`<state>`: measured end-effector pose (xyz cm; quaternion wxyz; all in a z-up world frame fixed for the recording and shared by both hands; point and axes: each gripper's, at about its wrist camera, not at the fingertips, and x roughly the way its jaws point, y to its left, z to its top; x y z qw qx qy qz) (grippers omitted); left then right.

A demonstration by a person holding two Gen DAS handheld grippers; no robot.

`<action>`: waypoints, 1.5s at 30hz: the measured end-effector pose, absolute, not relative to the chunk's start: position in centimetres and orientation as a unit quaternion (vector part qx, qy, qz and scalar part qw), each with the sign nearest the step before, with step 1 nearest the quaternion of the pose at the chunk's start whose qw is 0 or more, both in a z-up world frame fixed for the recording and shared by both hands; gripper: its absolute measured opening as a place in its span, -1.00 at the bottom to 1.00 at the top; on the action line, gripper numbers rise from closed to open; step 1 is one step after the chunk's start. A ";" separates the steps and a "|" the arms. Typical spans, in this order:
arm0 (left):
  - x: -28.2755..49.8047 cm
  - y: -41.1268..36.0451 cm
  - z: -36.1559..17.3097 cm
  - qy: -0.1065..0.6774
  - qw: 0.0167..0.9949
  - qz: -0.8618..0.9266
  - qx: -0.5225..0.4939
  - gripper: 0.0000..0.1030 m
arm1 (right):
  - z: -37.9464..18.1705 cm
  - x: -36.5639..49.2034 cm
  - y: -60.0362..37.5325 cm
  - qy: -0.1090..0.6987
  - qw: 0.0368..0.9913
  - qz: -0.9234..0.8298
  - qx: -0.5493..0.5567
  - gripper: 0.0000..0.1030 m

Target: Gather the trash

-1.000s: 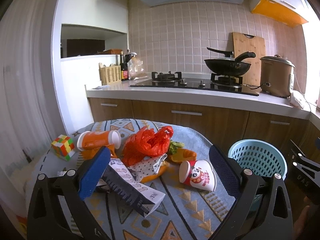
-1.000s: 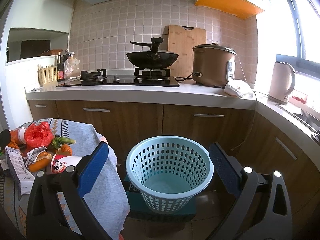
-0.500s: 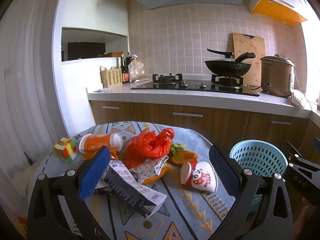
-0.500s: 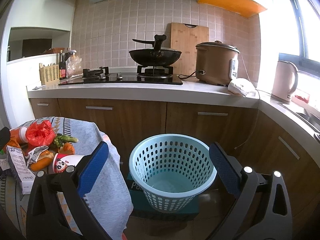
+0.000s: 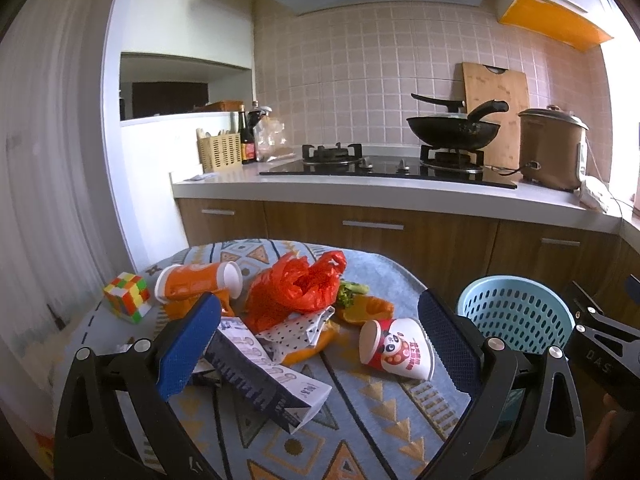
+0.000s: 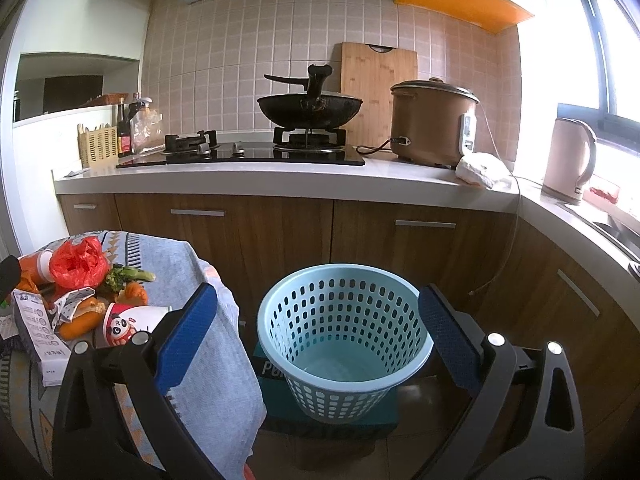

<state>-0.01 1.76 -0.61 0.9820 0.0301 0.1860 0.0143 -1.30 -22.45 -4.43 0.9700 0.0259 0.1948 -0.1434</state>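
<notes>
A heap of trash lies on the round table's patterned cloth [image 5: 372, 432]: a red plastic bag [image 5: 296, 286], an orange paper cup [image 5: 196, 280] on its side, a panda cup [image 5: 394, 350], a long carton [image 5: 264, 372], a dotted wrapper [image 5: 300, 326] and vegetable scraps [image 5: 352, 292]. My left gripper [image 5: 318, 346] hovers open over the heap, holding nothing. The pale blue basket [image 6: 344, 334] stands empty on a box to the right of the table. My right gripper [image 6: 320, 330] is open in front of the basket, also with nothing in it.
A colour cube [image 5: 127, 297] sits at the table's left edge. Behind runs a kitchen counter [image 6: 280, 178] with a hob, a black wok [image 6: 310, 110], a rice cooker [image 6: 434, 122] and a kettle [image 6: 570, 160]. Wooden cabinets [image 6: 400, 248] close off the back.
Both wrist views have drifted slightly; the table and the basket sit a touch higher and nearer. Nothing on the table has moved, and both grippers stay open.
</notes>
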 end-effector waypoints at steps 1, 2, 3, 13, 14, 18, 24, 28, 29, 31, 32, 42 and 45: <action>0.0 1.7 -0.6 0.186 0.982 0.014 0.030 0.86 | -4.5 -1.3 -22.5 0.195 0.970 -0.143 0.026 0.87; 0.0 1.7 -0.7 0.187 0.982 0.015 0.030 0.86 | -4.5 -1.3 -22.5 0.196 0.970 -0.143 0.027 0.87; 0.0 1.7 -0.7 0.188 0.982 0.015 0.030 0.86 | -4.6 -1.3 -22.5 0.196 0.970 -0.143 0.027 0.87; 0.0 1.6 -0.9 0.191 0.981 0.014 0.029 0.86 | -4.8 -1.3 -22.6 0.199 0.969 -0.142 0.030 0.87; -0.1 1.6 -1.0 0.192 0.981 0.014 0.028 0.86 | -4.8 -1.3 -22.6 0.199 0.969 -0.141 0.030 0.87; -0.1 1.8 -1.2 0.193 0.981 0.015 0.027 0.86 | -5.1 -1.3 -22.4 0.201 0.969 -0.138 0.031 0.86; -1.5 3.3 -2.3 0.187 0.982 0.033 0.014 0.86 | -5.4 -1.2 -21.7 0.205 0.972 -0.111 0.030 0.68; -2.6 7.0 -3.3 0.200 0.978 0.050 -0.031 0.86 | -6.0 -0.7 -20.7 0.218 0.973 -0.073 0.034 0.34; -2.8 7.8 -3.5 0.202 0.977 0.054 -0.040 0.86 | -6.1 -0.5 -20.4 0.222 0.972 -0.065 0.033 0.19; -3.3 9.8 -3.8 0.204 0.975 0.063 -0.057 0.86 | -6.6 0.1 -19.4 0.233 0.971 -0.044 0.030 0.00; -3.4 10.5 -3.9 0.206 0.974 0.067 -0.060 0.86 | -6.9 0.4 -18.9 0.238 0.970 -0.031 0.030 -0.15; -0.4 12.2 -6.4 0.297 0.951 -0.016 -0.079 0.83 | -8.3 2.3 -14.9 0.272 0.961 0.043 0.021 -0.27; 1.8 12.2 -6.8 0.324 0.939 -0.032 -0.114 0.83 | -8.7 2.7 -14.4 0.278 0.959 0.059 0.022 -0.01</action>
